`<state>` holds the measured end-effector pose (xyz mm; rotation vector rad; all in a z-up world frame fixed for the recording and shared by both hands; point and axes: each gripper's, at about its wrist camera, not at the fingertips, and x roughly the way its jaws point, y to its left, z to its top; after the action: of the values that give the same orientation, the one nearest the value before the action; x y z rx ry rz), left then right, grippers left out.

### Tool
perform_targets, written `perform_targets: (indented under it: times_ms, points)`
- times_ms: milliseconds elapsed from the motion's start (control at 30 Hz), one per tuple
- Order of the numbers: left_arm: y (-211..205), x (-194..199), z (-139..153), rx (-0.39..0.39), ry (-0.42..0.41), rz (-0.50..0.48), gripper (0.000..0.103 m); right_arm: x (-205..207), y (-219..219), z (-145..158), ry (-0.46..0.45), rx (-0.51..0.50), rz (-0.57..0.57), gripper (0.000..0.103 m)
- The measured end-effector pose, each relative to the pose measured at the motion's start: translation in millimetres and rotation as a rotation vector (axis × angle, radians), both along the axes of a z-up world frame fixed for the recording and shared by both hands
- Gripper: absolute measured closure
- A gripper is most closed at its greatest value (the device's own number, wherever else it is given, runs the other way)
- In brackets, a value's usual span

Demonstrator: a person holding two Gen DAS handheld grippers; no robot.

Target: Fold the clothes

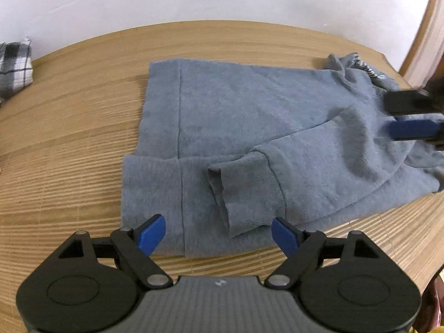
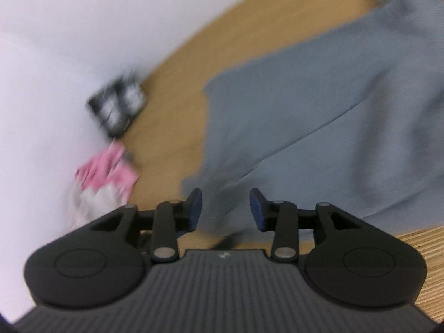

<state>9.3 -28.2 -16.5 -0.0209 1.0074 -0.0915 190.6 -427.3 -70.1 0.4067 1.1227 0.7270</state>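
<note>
A grey-blue sweatshirt (image 1: 249, 116) lies partly folded on the wooden table (image 1: 69, 138), one sleeve laid across it with its ribbed cuff (image 1: 244, 191) toward the near edge. My left gripper (image 1: 219, 227) hovers over that near edge, jaws wide open with nothing between them. In the left wrist view my right gripper (image 1: 388, 116) reaches in from the right over the collar end. The right wrist view is blurred: my right gripper (image 2: 226, 202) has its jaws apart above the sweatshirt (image 2: 319, 125), and the pads do not press on the cloth.
A black-and-white plaid cloth (image 1: 14, 66) lies at the table's far left by the white wall, also visible as a blurred plaid cloth (image 2: 119, 105). Beside it is a pink and white cloth (image 2: 105, 172). A wooden frame (image 1: 427, 41) stands at the far right.
</note>
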Motion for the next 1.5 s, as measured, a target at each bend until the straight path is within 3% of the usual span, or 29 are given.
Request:
perform_targets:
  times_ms: [67,133,267,367,567,633,667,700,833,1000,1133,1200,1267,1367,1500]
  points:
    - [0.1,1.7,-0.5,-0.007,-0.003,-0.013,0.017,1.0,-51.2,-0.2,-0.060,-0.032,-0.165,0.047]
    - [-2.5,8.8,-2.6,-0.013,0.002,-0.029,0.017,6.9,-99.2,-6.0,-0.044,-0.056,-0.337,0.047]
    - [-16.1,23.1,-4.1,0.010,0.003,-0.067,0.017,31.9,-166.5,-31.5,0.107,-0.004,-0.539,0.047]
    - [-28.1,34.6,-5.8,0.023,0.012,-0.080,0.017,56.8,-182.5,-48.8,0.182,0.022,-0.601,0.047]
    - [-49.5,54.7,-23.5,0.085,0.063,-0.106,0.017,107.8,-170.7,-76.3,0.269,0.106,-0.547,0.049]
    - [-52.2,54.8,-30.0,0.101,0.092,-0.101,0.017,113.1,-163.3,-74.0,0.189,0.034,-0.542,0.081]
    - [-51.6,53.3,-31.7,0.100,0.097,-0.096,0.017,107.1,-161.7,-64.2,0.108,-0.002,-0.540,0.090]
    - [-51.0,51.7,-33.3,0.099,0.102,-0.091,0.016,98.8,-160.8,-53.5,0.027,-0.023,-0.534,0.092]
    - [-46.6,50.0,-37.2,0.091,0.125,-0.070,0.012,41.1,-170.4,-25.1,-0.188,-0.067,-0.471,0.092]
    - [-48.1,50.6,-37.0,0.118,0.132,-0.096,0.011,11.2,-185.7,-69.7,-0.099,-0.175,-0.514,0.092]
    - [-53.1,49.9,-35.2,0.160,0.132,-0.133,0.011,10.5,-195.2,-98.1,-0.017,-0.106,-0.553,0.089]
    - [-55.8,47.5,-32.9,0.180,0.126,-0.155,0.011,5.2,-202.2,-87.6,-0.016,-0.086,-0.533,0.071]
    - [-57.9,44.6,-33.0,0.197,0.120,-0.172,0.011,-1.8,-205.4,-71.6,-0.070,-0.099,-0.474,0.060]
    - [-57.3,44.4,-32.9,0.181,0.129,-0.152,0.011,-13.6,-206.0,-42.6,-0.196,-0.189,-0.344,0.060]
    - [-65.4,50.8,-17.3,0.157,0.119,-0.161,0.019,-11.9,-192.0,-10.5,-0.388,-0.325,-0.227,0.062]
